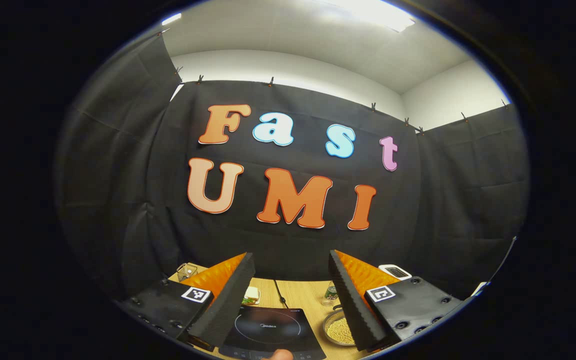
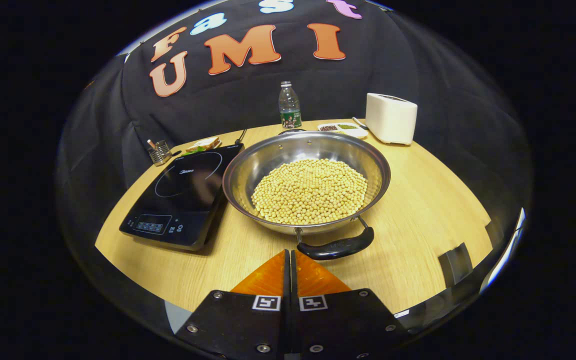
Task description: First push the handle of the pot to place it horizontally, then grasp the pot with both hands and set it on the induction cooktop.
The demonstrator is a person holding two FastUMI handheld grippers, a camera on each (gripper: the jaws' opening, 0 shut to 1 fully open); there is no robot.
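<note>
At the bottom centre of the right gripper view, the right gripper [image 2: 290, 260] has its two fingers pressed together with nothing between them, their tips just short of the pot's near handle [image 2: 337, 248], which lies roughly level across the frame. The pot [image 2: 306, 182], a wide steel pan heaped with pale beans [image 2: 310, 190], sits mid-frame on the wooden table [image 2: 418, 220]. Just left of it, almost touching its rim, lies the induction cooktop [image 2: 184, 195]. Along the table's far edge stand a water bottle [image 2: 289, 106], a small divided dish [image 2: 342, 128] and a white toaster [image 2: 391, 118] at upper right; at left, a wire holder [image 2: 159, 151] and a sandwich [image 2: 203, 145].
</note>
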